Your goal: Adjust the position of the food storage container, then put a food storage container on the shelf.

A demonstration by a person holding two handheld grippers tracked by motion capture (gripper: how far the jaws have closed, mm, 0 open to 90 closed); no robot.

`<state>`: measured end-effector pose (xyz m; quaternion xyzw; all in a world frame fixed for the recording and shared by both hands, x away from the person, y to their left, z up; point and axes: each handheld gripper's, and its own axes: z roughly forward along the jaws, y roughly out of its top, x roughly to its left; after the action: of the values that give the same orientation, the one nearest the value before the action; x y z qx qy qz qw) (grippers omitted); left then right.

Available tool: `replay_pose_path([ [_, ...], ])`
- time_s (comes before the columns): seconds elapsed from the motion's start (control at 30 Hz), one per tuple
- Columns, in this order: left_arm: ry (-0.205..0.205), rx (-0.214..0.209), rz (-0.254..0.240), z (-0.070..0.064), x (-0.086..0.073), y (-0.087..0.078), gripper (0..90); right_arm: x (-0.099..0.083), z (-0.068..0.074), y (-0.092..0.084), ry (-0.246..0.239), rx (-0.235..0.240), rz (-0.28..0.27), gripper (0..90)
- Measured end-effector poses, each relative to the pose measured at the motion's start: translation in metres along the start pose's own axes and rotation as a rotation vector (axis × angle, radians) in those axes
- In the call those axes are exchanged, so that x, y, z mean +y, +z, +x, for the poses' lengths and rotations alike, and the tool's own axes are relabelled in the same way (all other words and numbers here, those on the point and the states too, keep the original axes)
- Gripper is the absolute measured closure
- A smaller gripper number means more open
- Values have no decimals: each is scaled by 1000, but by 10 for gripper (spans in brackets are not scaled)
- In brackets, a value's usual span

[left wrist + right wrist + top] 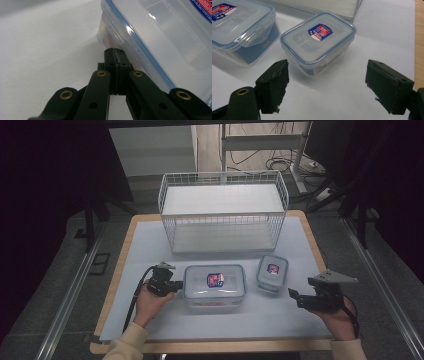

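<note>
- The left claw (115,53) lies nearest the lens in the left gripper view, its two black jaws pressed flat together with nothing between them.
- Its tip touches, or all but touches, the short end wall of the large container (160,37); the exact contact is hard to tell.
- In the high view the left claw (176,286) sits at that box's left end, held low over the tabletop (150,270) by the person's left hand (150,302).
- The large container (215,287) is a clear lidded box with a blue seal and a red-and-blue label, lying straight ahead of the left claw, on the pale sheet.
- The small container (318,41), of the same kind, stands ahead of the right claw (327,82), near it but apart, roughly between the lines of its two pads.
- The right claw (292,293) is spread wide and holds nothing; it is held level, pointing left toward the boxes.
- The small container (272,272) stands just beside the large one's right end, a narrow gap between them.
- Beyond both boxes, farther from both claws, stands a white wire basket (223,212).
</note>
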<state>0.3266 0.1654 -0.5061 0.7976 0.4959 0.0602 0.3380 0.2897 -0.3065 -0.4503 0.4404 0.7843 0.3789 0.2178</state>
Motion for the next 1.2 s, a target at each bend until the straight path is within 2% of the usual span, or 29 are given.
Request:
replay_pose_path([
  [0.2, 12, -9, -1, -1, 0, 0, 900, 3, 3, -1, -4, 1, -26, 193],
  [0.27, 0, -36, -19, 3, -2, -4, 900, 7, 6, -1, -5, 9, -41, 194],
  [0.3, -10, -35, -32, 3, -2, -5, 900, 8, 7, -1, -11, 14, -45, 194],
  [0.5, -5, -24, -115, 11, -5, -29, 870, 18, 17, 2, -24, 47, -64, 194],
  [0.57, -13, -7, -151, 12, -5, -36, 807, 22, 19, 3, -23, 55, -70, 192],
  [0.6, -26, 9, -176, 13, -5, -39, 734, 24, 21, 4, -23, 62, -75, 191],
  [0.63, -34, 18, -192, 13, -5, -42, 623, 26, 23, 5, -28, 69, -79, 187],
  [0.7, -39, 24, -200, 12, -5, -47, 428, 29, 27, 9, -42, 85, -82, 180],
  [0.73, -39, 24, -200, 12, -5, -47, 358, 29, 27, 9, -42, 85, -82, 180],
  [0.77, -47, 36, -215, 11, -5, -53, 307, 32, 31, 12, -61, 94, -85, 173],
  [0.8, -54, 30, -215, 10, -5, -55, 273, 34, 33, 13, -66, 104, -88, 169],
  [0.9, -74, -4, -227, 9, -6, -61, 228, 36, 36, 14, -66, 128, -99, 165],
  [1.13, -81, -38, -219, 6, -2, -65, 206, 35, 43, 18, -8, 201, -39, 157],
  [1.2, -81, -46, -213, 5, -1, -65, 201, 35, 44, 17, -7, 209, -33, 149],
])
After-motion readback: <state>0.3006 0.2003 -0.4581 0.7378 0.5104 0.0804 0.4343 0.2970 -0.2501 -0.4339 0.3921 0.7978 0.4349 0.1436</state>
